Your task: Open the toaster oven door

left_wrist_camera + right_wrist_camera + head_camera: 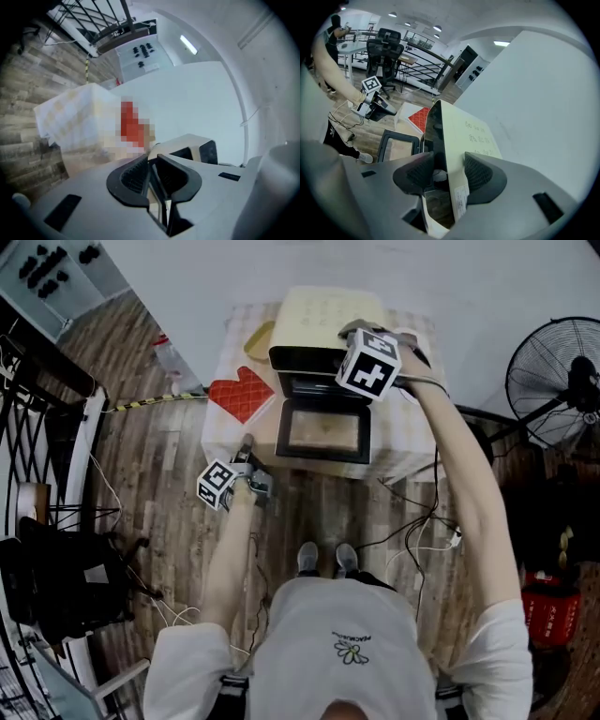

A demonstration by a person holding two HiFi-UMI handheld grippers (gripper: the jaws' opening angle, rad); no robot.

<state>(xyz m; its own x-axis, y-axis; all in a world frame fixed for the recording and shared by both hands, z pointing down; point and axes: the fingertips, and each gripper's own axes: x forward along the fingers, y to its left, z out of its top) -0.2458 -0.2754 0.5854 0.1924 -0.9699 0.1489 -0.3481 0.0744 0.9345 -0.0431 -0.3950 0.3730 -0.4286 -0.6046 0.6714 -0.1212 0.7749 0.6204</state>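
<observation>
The cream toaster oven (pixel 323 320) stands on a small cloth-covered table (pixel 412 442). Its glass door (pixel 323 432) is folded down flat toward me and the dark cavity is open. My right gripper (pixel 350 332) sits at the oven's top right front, its jaws astride the front top edge (pixel 449 168) with one pad on the black front and one on the cream top (pixel 464 136). My left gripper (pixel 247 448) hovers at the table's front left corner, clear of the door. Its jaws (pixel 152 164) stand a narrow gap apart with nothing between them.
A red oven mitt (pixel 242 393) lies on the table left of the oven, with a yellow board (pixel 258 338) behind it. A floor fan (pixel 553 381) stands to the right. Cables (pixel 412 531) trail over the wooden floor near my feet. A black rack (pixel 47 521) stands at the left.
</observation>
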